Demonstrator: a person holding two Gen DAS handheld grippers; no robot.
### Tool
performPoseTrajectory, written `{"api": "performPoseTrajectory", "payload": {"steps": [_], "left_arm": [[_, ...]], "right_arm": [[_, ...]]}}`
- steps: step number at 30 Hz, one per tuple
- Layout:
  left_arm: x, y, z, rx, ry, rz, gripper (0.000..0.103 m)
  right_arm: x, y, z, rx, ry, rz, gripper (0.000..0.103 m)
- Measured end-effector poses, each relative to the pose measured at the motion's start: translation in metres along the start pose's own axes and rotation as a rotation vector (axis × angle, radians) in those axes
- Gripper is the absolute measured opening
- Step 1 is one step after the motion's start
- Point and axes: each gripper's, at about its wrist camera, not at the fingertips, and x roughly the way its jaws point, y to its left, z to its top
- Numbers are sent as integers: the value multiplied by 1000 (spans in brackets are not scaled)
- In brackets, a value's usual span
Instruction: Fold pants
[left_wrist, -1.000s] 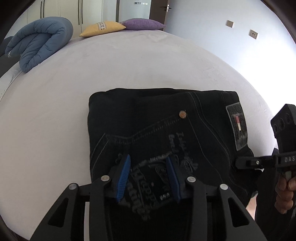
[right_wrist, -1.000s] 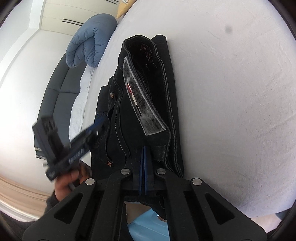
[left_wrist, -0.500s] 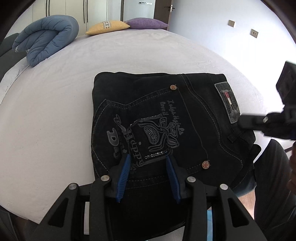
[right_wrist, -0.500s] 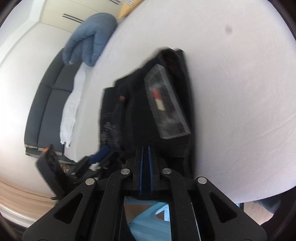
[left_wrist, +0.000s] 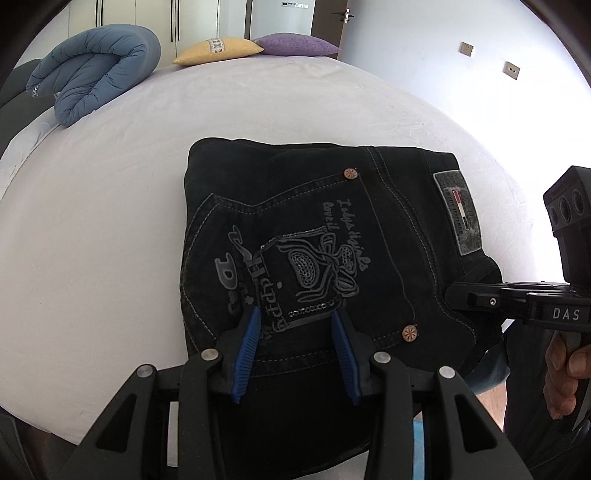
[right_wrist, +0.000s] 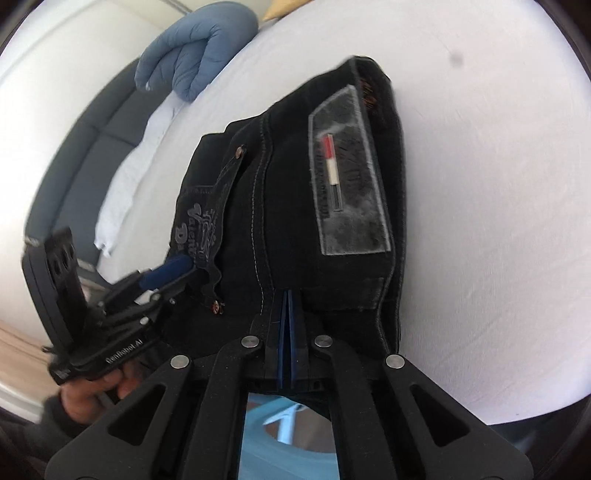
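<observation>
Lying folded at mid-frame on the white bed, the pants show their printed back pocket up. Your left gripper hovers at their lower edge, jaws partly apart, gripping nothing. Your right gripper is closed, pads together at the pants' near edge, below the grey patch. Upper left lies a blue duvet.
</observation>
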Motion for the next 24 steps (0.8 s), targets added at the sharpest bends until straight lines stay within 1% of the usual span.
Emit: {"api": "performPoseTrajectory", "payload": {"steps": [1, 5, 6, 8, 11, 16, 19, 20, 22, 23, 24], "left_arm": [[0, 0, 0, -1, 1, 1, 42], [1, 1, 1, -2, 2, 0, 42], [1, 1, 0, -3, 3, 0, 42], [1, 2, 0, -4, 3, 0, 42], [1, 3, 0, -5, 5, 1, 43], [1, 3, 0, -6, 7, 3, 43], [1, 3, 1, -5, 10, 6, 43], [1, 2, 1, -5, 11, 6, 43], [1, 2, 1, -4, 11, 9, 43], [0, 1, 2, -5, 12, 11, 42], [-1, 0, 3, -3, 14, 15, 43]], "right_arm": [[0, 1, -1, 0, -3, -4, 0], [-1, -7, 3, 66, -5, 42, 0], [-2, -6, 4, 73, -4, 43, 3], [-5, -1, 6, 60, -3, 35, 4], [-15, 10, 10, 24, -30, 9, 7], [-36, 17, 20, 14, -74, 51, 7], [-35, 20, 20, -2, -72, 58, 9], [-33, 20, 19, -2, -66, 56, 14], [-27, 16, 14, 12, -48, 46, 31], [-24, 14, 13, 22, -45, 45, 50], [-24, 10, 11, 36, -48, 72, 52]]}}
